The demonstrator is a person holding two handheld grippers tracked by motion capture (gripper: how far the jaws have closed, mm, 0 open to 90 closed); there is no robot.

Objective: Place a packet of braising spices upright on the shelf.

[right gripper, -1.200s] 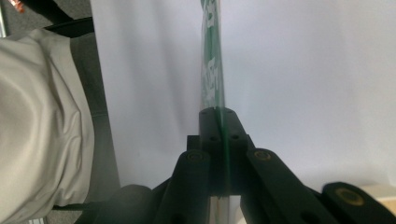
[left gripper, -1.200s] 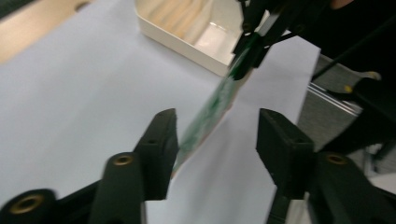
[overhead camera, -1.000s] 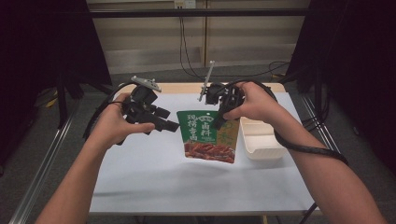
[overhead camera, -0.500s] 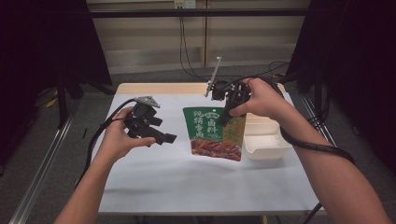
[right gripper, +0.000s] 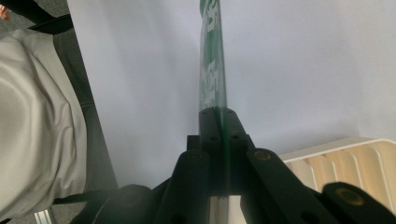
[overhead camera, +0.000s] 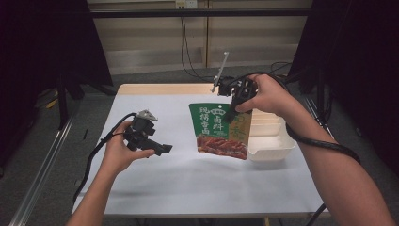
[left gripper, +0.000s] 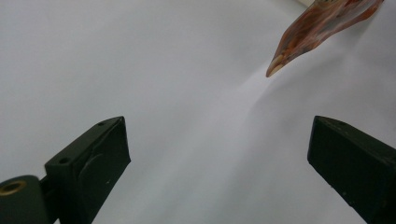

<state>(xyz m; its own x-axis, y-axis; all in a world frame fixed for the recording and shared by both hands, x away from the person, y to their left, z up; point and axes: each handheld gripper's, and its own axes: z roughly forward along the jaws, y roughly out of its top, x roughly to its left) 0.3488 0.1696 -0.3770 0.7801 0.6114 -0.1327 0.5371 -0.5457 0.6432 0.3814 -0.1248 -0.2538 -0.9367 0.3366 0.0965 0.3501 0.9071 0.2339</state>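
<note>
Beside the tray [overhead camera: 273, 141], the right gripper [overhead camera: 231, 115] pinches the pouch [overhead camera: 220, 129] upright by its top edge, left gripper [overhead camera: 162, 149] spread empty; a thin hold could let it slip.

Your right hand [overhead camera: 268, 96] covers most of the right gripper [overhead camera: 231, 112] in the high view, so you cannot see there how its jaws meet the green pouch [overhead camera: 221, 129]. The pouch in turn hides the near-left part of the white container [overhead camera: 273, 141] behind it. In the right gripper view the pouch [right gripper: 212, 70] shows edge-on, its print unreadable, and the container [right gripper: 345, 156] is cut off by the right edge. In the left gripper view only a blurred lower corner of the pouch [left gripper: 322, 28] enters at the top edge, and both jaws are cropped at the bottom. The small lettering on the pouch is too fine to read from above.
</note>
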